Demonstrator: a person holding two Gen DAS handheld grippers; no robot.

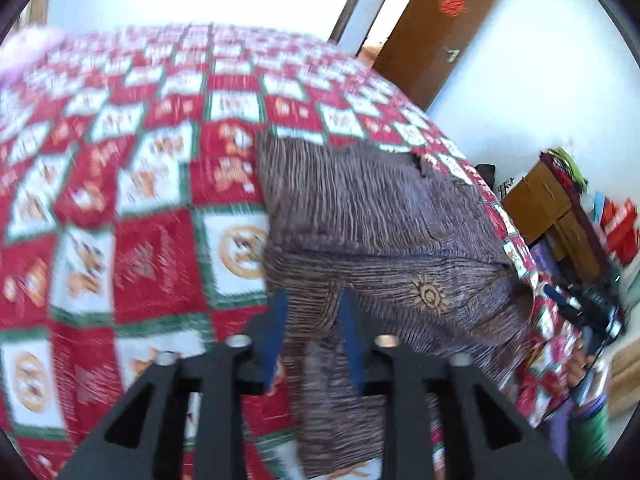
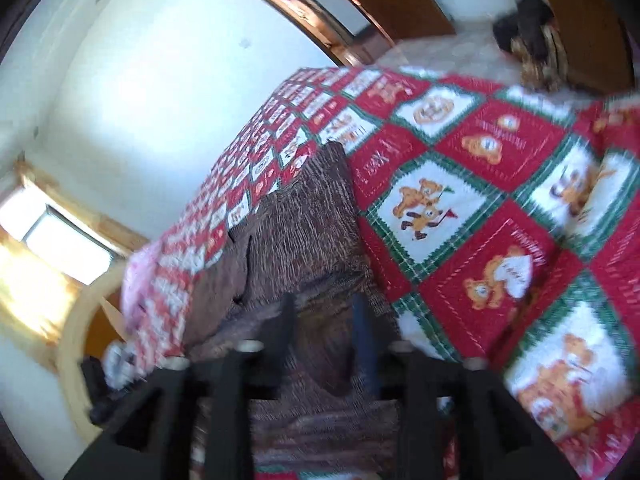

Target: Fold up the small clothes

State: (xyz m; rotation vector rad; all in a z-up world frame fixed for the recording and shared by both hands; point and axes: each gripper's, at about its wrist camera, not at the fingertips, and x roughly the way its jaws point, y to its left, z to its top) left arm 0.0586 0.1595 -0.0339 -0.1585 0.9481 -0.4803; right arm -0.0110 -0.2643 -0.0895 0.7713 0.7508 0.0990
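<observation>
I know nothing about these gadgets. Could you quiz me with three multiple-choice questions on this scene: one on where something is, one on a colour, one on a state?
1. Where does the brown garment lie?
A. on the patchwork quilt
B. on the floor
C. in a drawer

2. What colour are the quilt's darker squares?
A. blue
B. red
C. black

3. How does the left gripper stand?
A. far from the garment
B. fingers either side of garment cloth
C. holding a book

Answers: 1 A, quilt surrounds it; 2 B, red squares alternate with white; 3 B, brown fabric runs between both fingers.

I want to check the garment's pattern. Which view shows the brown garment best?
The left wrist view: the brown garment lies broad there, sun motif visible. The right wrist view shows it narrower, blurred and partly behind the claw.
</observation>
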